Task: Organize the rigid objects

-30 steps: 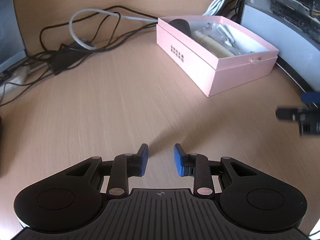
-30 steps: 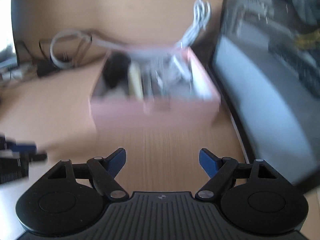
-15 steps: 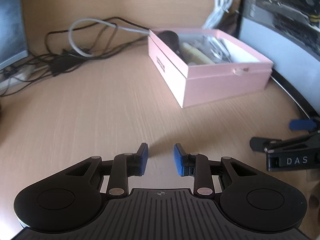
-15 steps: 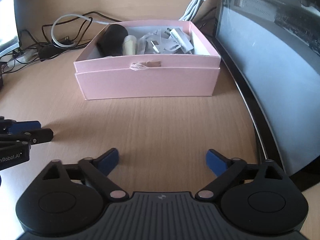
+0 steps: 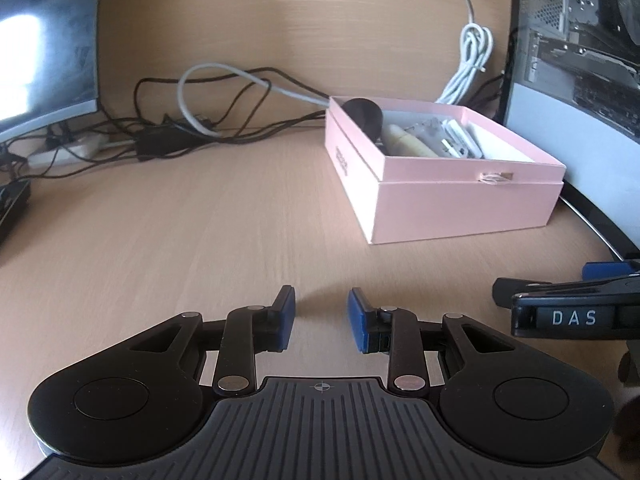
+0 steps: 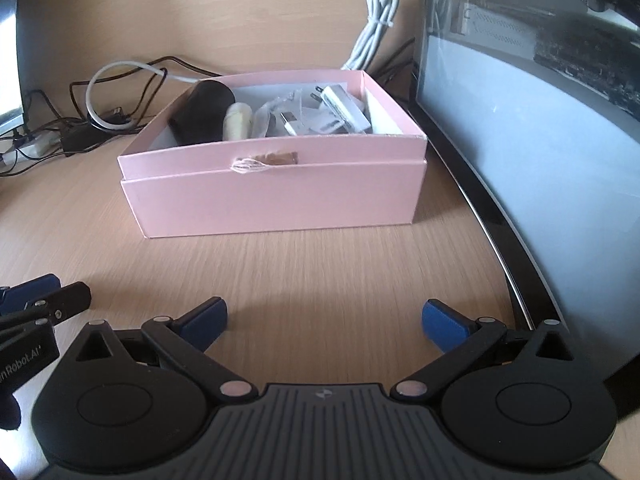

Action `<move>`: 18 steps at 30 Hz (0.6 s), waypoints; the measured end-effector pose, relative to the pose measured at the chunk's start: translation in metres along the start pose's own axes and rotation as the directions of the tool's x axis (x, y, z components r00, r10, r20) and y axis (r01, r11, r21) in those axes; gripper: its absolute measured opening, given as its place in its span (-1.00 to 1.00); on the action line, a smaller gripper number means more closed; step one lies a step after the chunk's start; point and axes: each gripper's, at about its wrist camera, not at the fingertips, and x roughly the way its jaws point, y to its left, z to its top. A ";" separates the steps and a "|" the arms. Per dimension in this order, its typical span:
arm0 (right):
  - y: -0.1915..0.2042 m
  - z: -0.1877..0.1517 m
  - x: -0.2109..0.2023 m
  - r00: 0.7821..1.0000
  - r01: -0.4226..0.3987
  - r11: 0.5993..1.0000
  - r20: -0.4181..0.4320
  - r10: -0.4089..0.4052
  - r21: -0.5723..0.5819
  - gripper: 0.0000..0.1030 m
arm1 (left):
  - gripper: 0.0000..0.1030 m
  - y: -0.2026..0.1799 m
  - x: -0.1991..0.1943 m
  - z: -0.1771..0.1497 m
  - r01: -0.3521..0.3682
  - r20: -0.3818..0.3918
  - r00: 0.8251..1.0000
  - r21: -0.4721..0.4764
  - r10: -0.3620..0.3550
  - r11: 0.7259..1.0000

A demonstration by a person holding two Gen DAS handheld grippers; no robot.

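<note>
On the wooden desk [image 6: 320, 272], a pink box [image 6: 276, 196] stood open, well ahead of both grippers and just beside the dark curved monitor [image 6: 532, 152] at its right. Inside it lay a black cylinder [image 6: 202, 114], a cream roll [image 6: 237, 121] touching that cylinder, clear plastic bags [image 6: 272, 114] and a white plug adapter [image 6: 344, 110]. A small thread tab [image 6: 266, 161] hung at the box's front wall.

Right gripper [image 6: 324, 322]: jaws were opening, already spread wide, with only bare desk between the blue pads [image 6: 442, 322]. Left gripper [image 5: 322, 316]: jaws stood at a narrow gap, pads [image 5: 286, 318] apart, nothing between them. Both were tilted down at the desk, short of the box. The right gripper's black fingertip showed at the right edge of the left wrist view, beside the left gripper.

Behind the box: tangled black cables [image 5: 168, 136], a grey cable loop [image 5: 208, 92] and a coiled white cable [image 6: 378, 24] against the back panel.
</note>
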 end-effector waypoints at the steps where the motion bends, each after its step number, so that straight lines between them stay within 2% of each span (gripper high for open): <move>1: -0.001 -0.001 0.000 1.000 -0.005 1.000 0.008 0.005 -0.006 1.00 | -0.37 -0.002 0.001 0.001 0.000 0.000 1.000 0.010 0.000 1.000; 7: 0.000 -0.005 -0.002 0.999 0.001 1.000 0.049 -0.001 -0.001 1.00 | -0.37 -0.011 0.004 0.002 -0.008 0.000 1.000 0.019 0.008 1.000; 18: 0.000 -0.005 -0.002 0.999 0.001 1.000 0.049 -0.001 0.000 1.00 | -0.37 -0.019 0.004 0.002 0.002 0.000 1.000 0.034 -0.002 0.999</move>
